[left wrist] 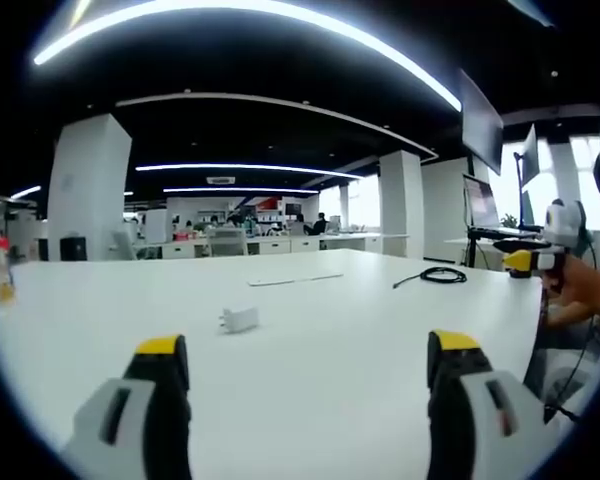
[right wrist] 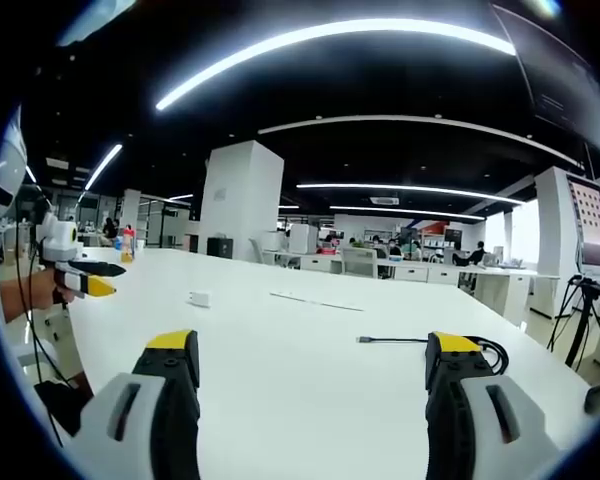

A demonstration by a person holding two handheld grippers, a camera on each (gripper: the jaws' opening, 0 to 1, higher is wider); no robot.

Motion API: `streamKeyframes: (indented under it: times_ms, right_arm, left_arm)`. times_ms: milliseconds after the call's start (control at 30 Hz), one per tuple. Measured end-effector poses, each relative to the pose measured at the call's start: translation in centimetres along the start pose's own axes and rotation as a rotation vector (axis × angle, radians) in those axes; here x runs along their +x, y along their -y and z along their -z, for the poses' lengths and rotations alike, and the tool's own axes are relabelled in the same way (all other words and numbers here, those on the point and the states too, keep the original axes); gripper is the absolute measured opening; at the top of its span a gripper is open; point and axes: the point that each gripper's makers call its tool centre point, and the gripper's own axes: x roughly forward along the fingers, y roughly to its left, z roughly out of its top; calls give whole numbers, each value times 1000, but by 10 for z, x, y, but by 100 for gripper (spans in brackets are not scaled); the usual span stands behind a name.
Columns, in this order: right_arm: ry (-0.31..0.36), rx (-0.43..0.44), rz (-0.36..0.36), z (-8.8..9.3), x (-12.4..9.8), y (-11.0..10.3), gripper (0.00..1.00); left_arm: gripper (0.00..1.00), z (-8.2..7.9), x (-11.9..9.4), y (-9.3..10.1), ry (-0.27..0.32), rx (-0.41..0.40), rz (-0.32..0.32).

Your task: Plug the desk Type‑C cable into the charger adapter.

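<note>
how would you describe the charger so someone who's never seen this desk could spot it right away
Start at the big white table in the open office. Out on its bare top sits the charger, a small white block with prongs, ahead of the left gripper. The only other small things nearby are a black coiled cable toward the far right edge and a thin flat strip farther back.

A small white charger adapter [left wrist: 240,319] is seen lying on the white table [left wrist: 330,380], all by itself. A thin black Type-C cable [left wrist: 435,275] is laid well apart from it, partly wound in a loop, with its plug end stretched out flat.
</note>
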Motion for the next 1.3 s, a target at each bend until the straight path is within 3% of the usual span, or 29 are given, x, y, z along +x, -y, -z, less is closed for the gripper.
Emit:
streamKeyframes:
  times_ms: [700, 900, 1300]
  right_arm:
    - [-10, 15, -16, 7, 0, -1, 95]
    - [-7, 25, -23, 9, 2, -2, 95]
    - [-14, 43, -13, 18, 1, 0, 95]
  left_arm:
    - [99, -3, 24, -17, -57, 102, 20]
    - [98, -7, 41, -30, -72, 155, 37]
    - [94, -3, 80, -49, -158, 244, 98]
